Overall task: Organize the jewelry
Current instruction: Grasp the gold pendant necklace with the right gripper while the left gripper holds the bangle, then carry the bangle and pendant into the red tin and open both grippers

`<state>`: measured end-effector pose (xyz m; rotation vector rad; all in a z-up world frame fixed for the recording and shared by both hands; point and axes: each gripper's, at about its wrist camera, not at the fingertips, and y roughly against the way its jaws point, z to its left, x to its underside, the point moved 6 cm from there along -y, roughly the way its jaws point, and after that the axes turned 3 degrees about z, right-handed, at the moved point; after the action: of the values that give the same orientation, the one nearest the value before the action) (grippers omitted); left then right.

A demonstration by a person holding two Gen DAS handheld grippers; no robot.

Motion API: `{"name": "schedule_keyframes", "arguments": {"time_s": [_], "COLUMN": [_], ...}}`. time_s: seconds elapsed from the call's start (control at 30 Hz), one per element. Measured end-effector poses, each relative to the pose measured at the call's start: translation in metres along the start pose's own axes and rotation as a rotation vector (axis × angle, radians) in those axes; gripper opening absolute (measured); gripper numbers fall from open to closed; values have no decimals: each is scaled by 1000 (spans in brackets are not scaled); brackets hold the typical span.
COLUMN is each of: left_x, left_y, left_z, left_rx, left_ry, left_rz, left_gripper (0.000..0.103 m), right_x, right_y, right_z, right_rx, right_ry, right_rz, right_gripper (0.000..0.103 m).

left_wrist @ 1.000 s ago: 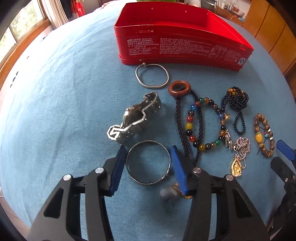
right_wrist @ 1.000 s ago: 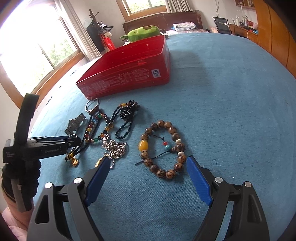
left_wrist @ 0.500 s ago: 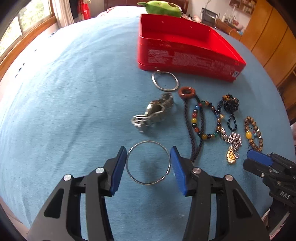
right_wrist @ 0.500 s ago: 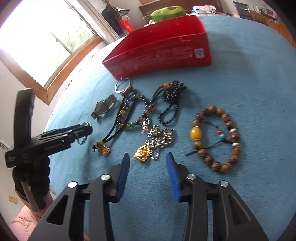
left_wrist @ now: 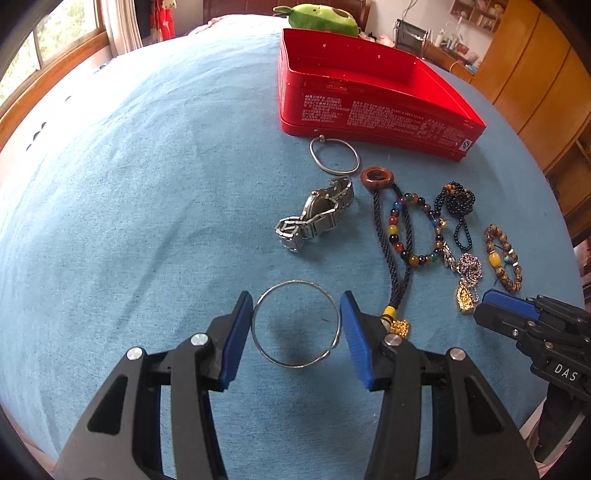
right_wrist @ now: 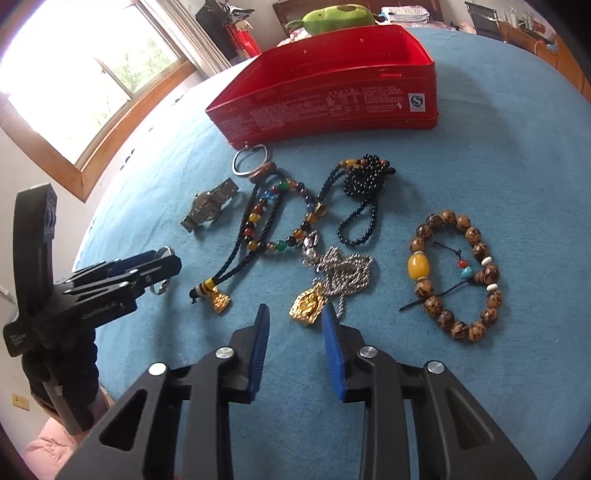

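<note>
My left gripper is shut on a thin silver bangle and holds it above the blue cloth; its shadow lies below. The left gripper also shows in the right wrist view. My right gripper is open, its blue pads on either side of the near end of a gold pendant on a silver chain. An open red tin stands at the back.
On the cloth lie a silver watch, a second silver bangle, a brown ring on a black cord, a coloured bead bracelet, black beads and a wooden bead bracelet. A green plush sits behind the tin.
My left gripper has risen and drawn back with the bangle in it. My right gripper has narrowed and moved left from the wooden bracelet to the gold pendant.
</note>
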<state>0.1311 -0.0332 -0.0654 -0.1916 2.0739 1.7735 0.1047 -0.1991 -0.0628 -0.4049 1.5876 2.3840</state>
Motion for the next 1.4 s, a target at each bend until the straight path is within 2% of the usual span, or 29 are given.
{"name": "schedule_keyframes", "arguments": {"time_s": [0.1,0.3,0.37,0.4,0.57,0.8,0.97,1.1,1.2,1.4], "left_x": [6,13,13,13,13,13,7,-7,-28,-96], "left_y": [5,10,7,6,4,6,11,20,27,39], "left_z": [4,12,12,13,14,10,0,-8,-15,-37], "left_rx": [7,19,21,25,30,30,38,32,28,20], "left_ry": [-2,-3,-2,0,1,-3,-14,-23,-28,-53], "left_rz": [-3,-5,0,4,7,3,-14,-45,-70,-129], "left_gripper": [48,48,48,48,48,48,48,48,48,48], "right_x": [0,-7,-9,-10,-11,7,3,-13,-40,-111], "right_y": [-6,-19,-21,-22,-25,-1,20,38,50,62], "right_z": [-2,-1,0,1,4,1,-4,-13,-15,-21], "right_rx": [35,51,66,78,93,-16,-26,-25,-24,-8], "right_ry": [-17,-40,-34,-29,-6,-31,-40,-50,-45,-39], "right_rz": [17,24,21,18,-2,-27,-74,-132,-187,-265], "right_gripper": [29,29,24,17,15,15,15,15,15,15]}}
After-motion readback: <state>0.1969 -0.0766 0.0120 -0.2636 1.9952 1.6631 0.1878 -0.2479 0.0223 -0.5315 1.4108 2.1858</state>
